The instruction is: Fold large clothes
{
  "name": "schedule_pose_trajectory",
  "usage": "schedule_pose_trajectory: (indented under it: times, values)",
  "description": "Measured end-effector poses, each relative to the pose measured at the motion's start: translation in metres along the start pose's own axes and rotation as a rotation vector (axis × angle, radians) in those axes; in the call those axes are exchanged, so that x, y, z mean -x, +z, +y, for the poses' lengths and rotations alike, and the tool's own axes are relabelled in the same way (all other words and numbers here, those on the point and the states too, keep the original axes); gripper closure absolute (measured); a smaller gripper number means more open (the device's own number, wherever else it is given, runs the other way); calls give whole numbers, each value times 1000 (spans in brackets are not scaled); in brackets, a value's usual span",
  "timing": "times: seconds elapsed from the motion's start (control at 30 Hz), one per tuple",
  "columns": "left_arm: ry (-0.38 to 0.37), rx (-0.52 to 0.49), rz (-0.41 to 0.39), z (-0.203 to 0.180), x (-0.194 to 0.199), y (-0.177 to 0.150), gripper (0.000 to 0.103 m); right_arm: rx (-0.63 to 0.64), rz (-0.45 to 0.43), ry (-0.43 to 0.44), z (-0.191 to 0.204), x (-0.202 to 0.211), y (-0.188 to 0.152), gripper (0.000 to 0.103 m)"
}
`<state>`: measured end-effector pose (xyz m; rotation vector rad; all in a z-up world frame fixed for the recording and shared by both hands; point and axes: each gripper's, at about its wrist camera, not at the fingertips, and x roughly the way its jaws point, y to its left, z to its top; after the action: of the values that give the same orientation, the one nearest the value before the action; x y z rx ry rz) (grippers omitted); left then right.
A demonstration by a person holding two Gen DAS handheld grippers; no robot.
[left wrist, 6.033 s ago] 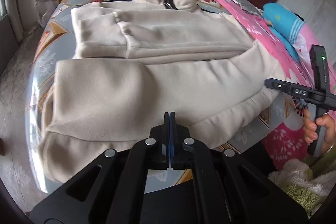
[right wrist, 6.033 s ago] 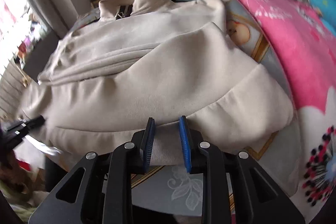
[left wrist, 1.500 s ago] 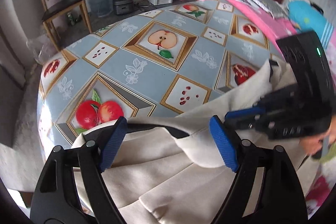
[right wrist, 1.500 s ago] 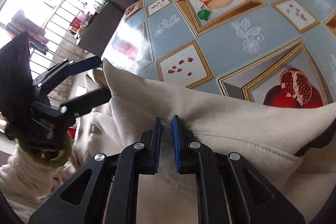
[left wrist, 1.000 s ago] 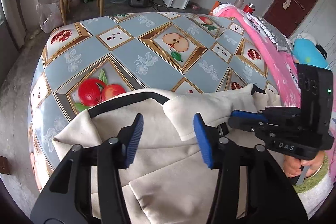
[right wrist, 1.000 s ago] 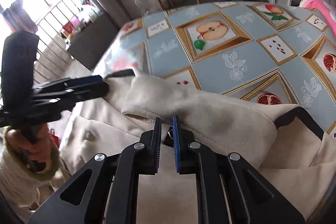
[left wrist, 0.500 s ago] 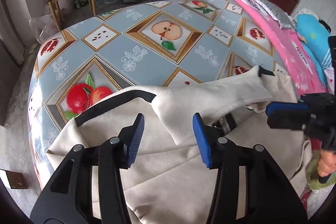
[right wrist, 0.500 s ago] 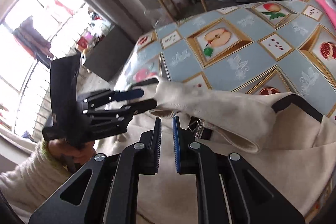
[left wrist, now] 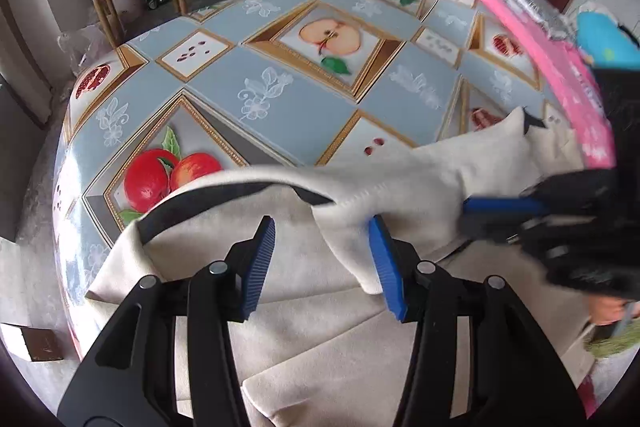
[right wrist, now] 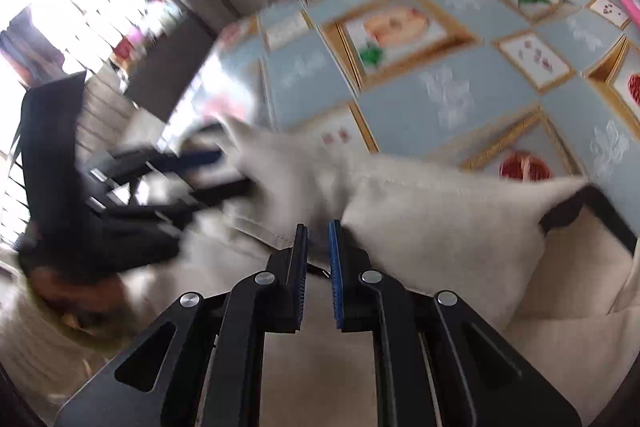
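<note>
Cream jacket [left wrist: 320,315] is lying mostly folded on the fruit-print counter [left wrist: 280,107] – left tongs [left wrist: 322,259] gaping empty, right tongs [right wrist: 318,267] slightly parted, gripping nothing – collar [left wrist: 400,187] tidying probably remaining.

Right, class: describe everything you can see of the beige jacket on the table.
The beige jacket looks like soft, fleecy cloth with dark trim inside its collar. It lies folded in layers at the near edge of the fruit-patterned table, collar end facing the far side. The collar flap is raised, blurred by motion. The left tool stands open over the fabric; the right tool, nearly closed, sits at the collar's stitched edge.
</note>
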<state>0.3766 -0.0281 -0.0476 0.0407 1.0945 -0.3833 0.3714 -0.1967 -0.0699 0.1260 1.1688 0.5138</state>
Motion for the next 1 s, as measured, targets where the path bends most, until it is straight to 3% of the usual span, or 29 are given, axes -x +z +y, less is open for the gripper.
schedule_pose_trajectory:
  times: [0.13, 0.23, 0.3, 0.33, 0.43, 0.5, 0.63, 0.7, 0.8, 0.87, 1.0]
  values:
    - [-44, -6, -42, -6, 8, 4, 57, 0, -10, -6, 1, -1, 2, 93]
    - [-21, -36, 19, -20, -6, 6, 57, 3, 0, -17, 3, 5, 2, 93]
    - [39, -69, 69, -26, -21, 3, 56, -14, -28, 2, 1, 24, -1, 92]
    - [36, -61, 76, -25, -24, 2, 56, -26, -70, -17, -2, 43, -4, 86]
    - [2, -18, 71, -17, -22, 0, 56, -110, -175, -90, -28, 89, -18, 50]
    - [0, -25, 66, -17, -22, -1, 56, -202, -179, -109, -55, 103, -28, 50]
    - [14, -33, 55, -19, -22, -3, 56, -334, -87, -74, -91, 86, -34, 50]
    - [15, -33, 49, -19, -21, -4, 56, -348, -67, -35, -94, 73, -33, 53]
    - [13, -40, 39, -18, -21, -5, 56, -341, -29, 29, -89, 54, -25, 77]
    - [14, -44, 35, -18, -21, -5, 56, -304, -23, 9, -79, 49, -21, 89]
    - [9, -51, 33, -18, -21, -5, 56, -243, -72, -78, -71, 60, -9, 93]
